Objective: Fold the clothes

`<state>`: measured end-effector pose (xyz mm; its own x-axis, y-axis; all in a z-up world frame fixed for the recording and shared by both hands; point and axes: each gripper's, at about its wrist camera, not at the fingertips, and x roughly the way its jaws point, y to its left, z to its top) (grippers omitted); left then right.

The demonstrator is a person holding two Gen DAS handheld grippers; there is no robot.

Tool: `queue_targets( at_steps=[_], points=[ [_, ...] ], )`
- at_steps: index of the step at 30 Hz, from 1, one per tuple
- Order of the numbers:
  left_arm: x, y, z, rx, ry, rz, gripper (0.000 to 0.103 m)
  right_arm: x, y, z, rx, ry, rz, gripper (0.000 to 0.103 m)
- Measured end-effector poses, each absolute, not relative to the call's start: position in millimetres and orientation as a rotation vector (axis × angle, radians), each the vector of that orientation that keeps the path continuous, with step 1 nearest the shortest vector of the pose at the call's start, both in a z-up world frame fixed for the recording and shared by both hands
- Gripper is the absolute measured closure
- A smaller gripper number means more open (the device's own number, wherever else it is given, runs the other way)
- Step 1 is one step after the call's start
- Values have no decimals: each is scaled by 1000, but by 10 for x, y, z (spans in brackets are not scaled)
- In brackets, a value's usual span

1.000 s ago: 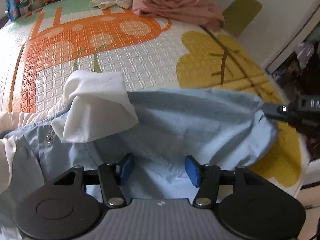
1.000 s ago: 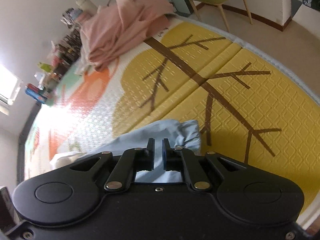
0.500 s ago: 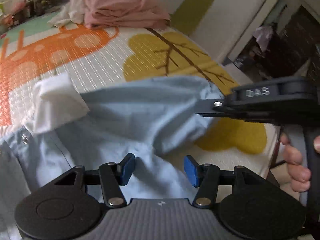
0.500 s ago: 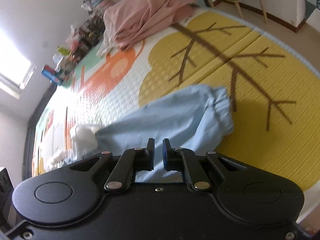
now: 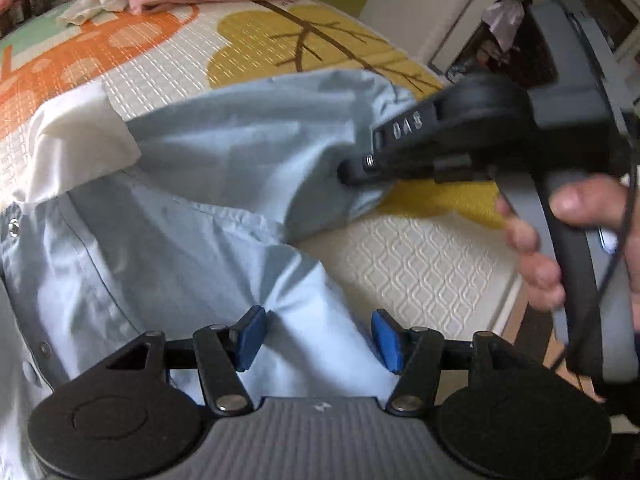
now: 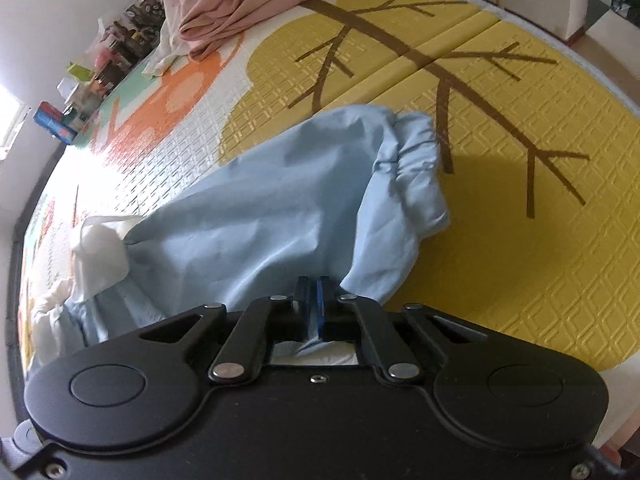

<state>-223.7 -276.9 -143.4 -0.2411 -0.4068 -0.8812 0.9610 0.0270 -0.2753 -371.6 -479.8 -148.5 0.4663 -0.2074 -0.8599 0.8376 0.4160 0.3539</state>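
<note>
Pale-blue cotton shirt (image 5: 192, 216) spread rumpled on the patterned foam mat (image 6: 520, 128), its sleeve (image 6: 288, 208) lifted over the body by the pinching right hand-held gripper (image 6: 312, 308), left hand-held gripper (image 5: 316, 334) apart: folding midway.

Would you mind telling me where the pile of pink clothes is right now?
The pink clothes lie heaped at the far end of the play mat, top left in the right wrist view, beyond the light blue shirt and beside some white garments.

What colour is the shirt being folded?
Light blue shirt, with a white lining; clearest in the right wrist view.
</note>
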Motion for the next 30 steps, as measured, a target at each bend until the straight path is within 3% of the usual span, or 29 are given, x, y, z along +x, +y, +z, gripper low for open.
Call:
queue_targets(
  at_steps=[21,30],
  points=[
    [-2299,-2679,-1449,716,1086,-1529,39,-3944,-5424,-1497,1030,737,-924,103],
    [-2079,-2671,-1321,580,1165,-1518,40,-3905,-5038,-1107,946,724,-809,98]
  ],
)
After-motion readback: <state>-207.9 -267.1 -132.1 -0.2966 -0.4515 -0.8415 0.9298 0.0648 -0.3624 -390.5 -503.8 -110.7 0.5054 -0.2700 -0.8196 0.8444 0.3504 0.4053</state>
